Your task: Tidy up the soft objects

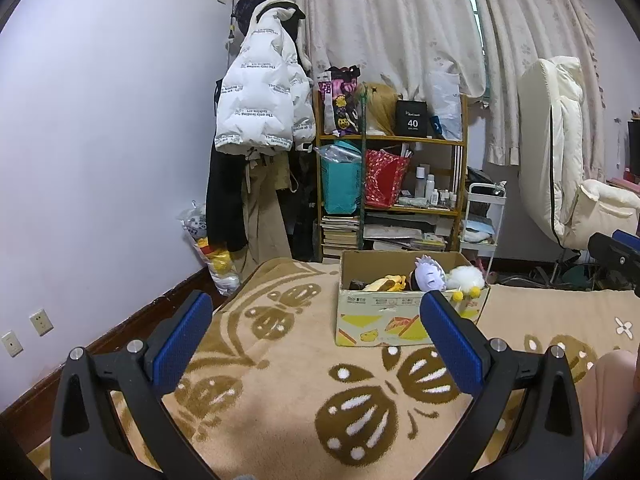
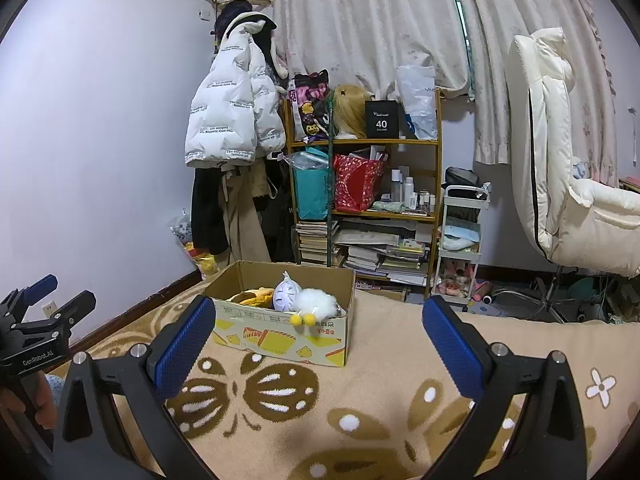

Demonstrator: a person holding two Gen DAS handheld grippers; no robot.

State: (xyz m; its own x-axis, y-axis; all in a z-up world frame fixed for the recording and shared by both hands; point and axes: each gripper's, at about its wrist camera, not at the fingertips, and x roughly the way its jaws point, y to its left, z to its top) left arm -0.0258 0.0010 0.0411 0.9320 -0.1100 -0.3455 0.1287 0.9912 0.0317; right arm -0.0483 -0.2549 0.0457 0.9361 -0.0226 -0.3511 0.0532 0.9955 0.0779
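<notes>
Both tongs, left (image 1: pixel 316 320) and right (image 2: pixel 318 322), gape wide and hold nothing above the butterfly-patterned blanket (image 1: pixel 280 392). Beyond them, the cardboard box (image 2: pixel 280 338) sits on that blanket, holding a white fluffy plush (image 2: pixel 318 302), a lavender plush (image 2: pixel 287 295) and a yellow plush (image 2: pixel 256 297).

Left gripper (image 1: pixel 316 312): jaws wide apart, bare blanket (image 1: pixel 280 392) between and just ahead of them. Cardboard box (image 1: pixel 376 320) ahead, toward the right jaw; open top, soft toys (image 1: pixel 430 276) filling it to the rim.

Right gripper (image 2: pixel 318 318): jaws spread, same box (image 2: pixel 280 338) ahead by the left jaw; open blanket (image 2: pixel 380 360) between jaws. Shelf (image 2: pixel 400 142) well beyond.
</notes>
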